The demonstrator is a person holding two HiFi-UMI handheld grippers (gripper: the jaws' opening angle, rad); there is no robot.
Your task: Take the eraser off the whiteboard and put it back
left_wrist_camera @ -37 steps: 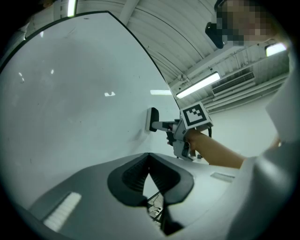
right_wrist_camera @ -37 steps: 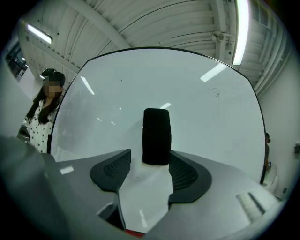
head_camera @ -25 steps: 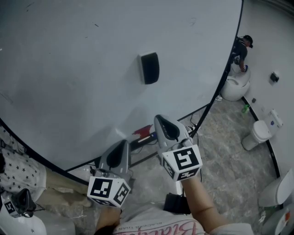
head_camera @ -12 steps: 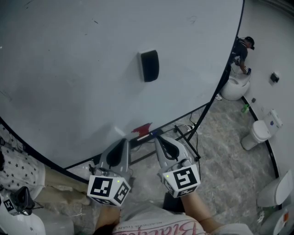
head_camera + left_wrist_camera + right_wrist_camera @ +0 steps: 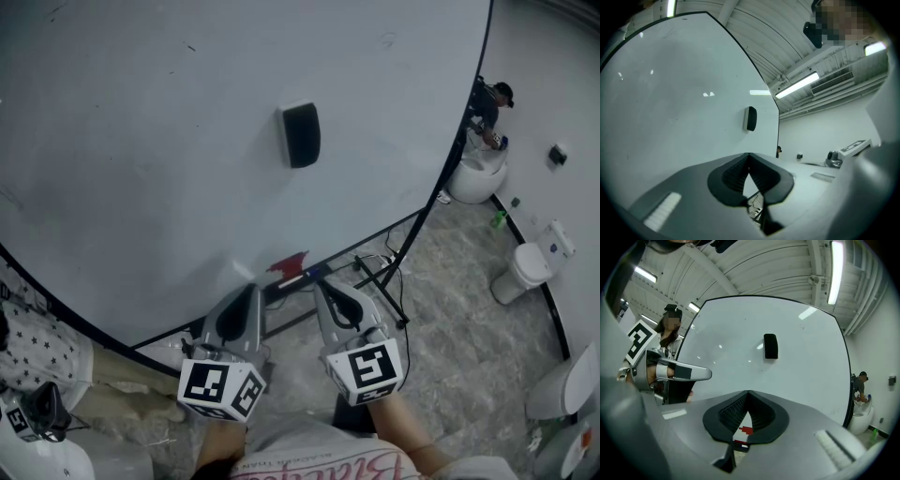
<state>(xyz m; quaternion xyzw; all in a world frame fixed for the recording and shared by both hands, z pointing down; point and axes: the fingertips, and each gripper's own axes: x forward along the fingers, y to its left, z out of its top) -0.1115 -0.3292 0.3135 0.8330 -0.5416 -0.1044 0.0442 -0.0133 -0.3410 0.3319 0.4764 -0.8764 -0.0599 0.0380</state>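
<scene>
The black eraser [image 5: 300, 136] sticks to the white whiteboard [image 5: 141, 141], upright, right of the board's middle. It also shows in the left gripper view as the eraser [image 5: 751, 118] and in the right gripper view as the eraser [image 5: 770, 346], far ahead of both sets of jaws. My left gripper [image 5: 251, 290] and right gripper [image 5: 322, 283] hang side by side below the board's lower edge, well short of the eraser. Both are shut with nothing between the pads. The right gripper view catches the left gripper [image 5: 696, 374] at its left.
A red item [image 5: 292, 265] lies at the board's bottom edge, above the black stand legs [image 5: 380, 281]. White rounded fixtures [image 5: 479, 179] and a person [image 5: 491, 103] are at the far right. A star-patterned cloth [image 5: 37, 347] lies at lower left.
My right gripper has dropped down and back from the board, level with the left one now. The left gripper and the eraser have not moved.
</scene>
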